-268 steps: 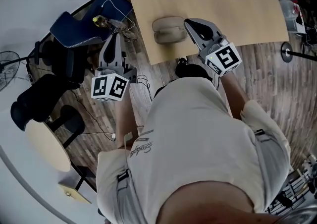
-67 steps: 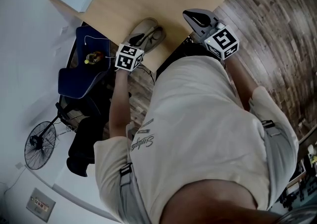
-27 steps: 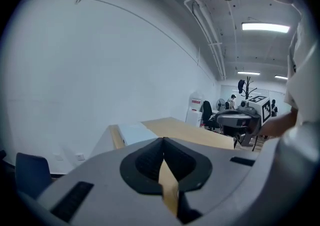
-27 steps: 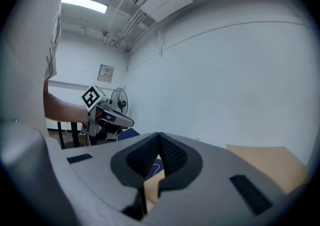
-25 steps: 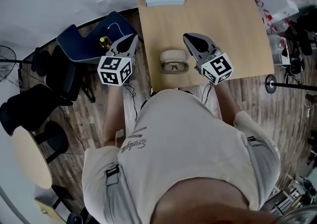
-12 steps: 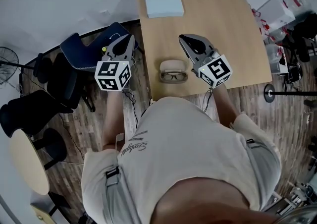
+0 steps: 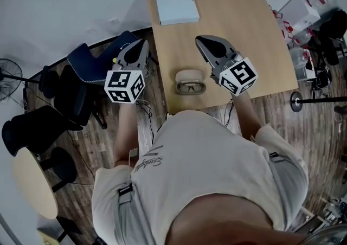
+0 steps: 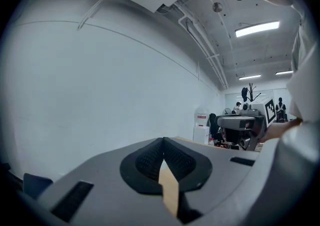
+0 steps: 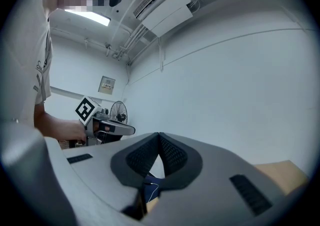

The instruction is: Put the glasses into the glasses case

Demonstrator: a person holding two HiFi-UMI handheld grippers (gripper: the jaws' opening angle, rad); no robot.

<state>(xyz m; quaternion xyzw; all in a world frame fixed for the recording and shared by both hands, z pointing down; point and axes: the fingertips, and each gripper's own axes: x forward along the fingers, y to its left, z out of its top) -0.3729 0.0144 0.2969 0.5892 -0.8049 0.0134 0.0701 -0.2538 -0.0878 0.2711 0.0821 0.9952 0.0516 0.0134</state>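
A beige glasses case point(image 7: 189, 73) lies open near the front edge of the wooden table point(image 7: 249, 27). A pair of dark-framed glasses point(image 7: 190, 87) rests in its lower half. My left gripper point(image 7: 142, 43) hovers left of the case, off the table's left edge, shut and empty. My right gripper point(image 7: 200, 39) hovers just right of the case, also shut and empty. In the left gripper view the jaws point(image 8: 163, 141) meet at the tip, and the right gripper point(image 8: 245, 122) shows beyond them. In the right gripper view the jaws point(image 9: 159, 135) are likewise closed, with the left gripper point(image 9: 107, 127) at the left.
A flat white box point(image 7: 174, 4) lies at the table's far left corner. A blue chair point(image 7: 95, 57) stands left of the table, with a black chair point(image 7: 32, 124), a round stool point(image 7: 32, 176) and a fan point(image 7: 8, 70) further left. Clutter lines the right side point(image 7: 320, 16).
Both grippers have risen a little, still shut, on either side of the case. The case and the glasses in it have not moved.
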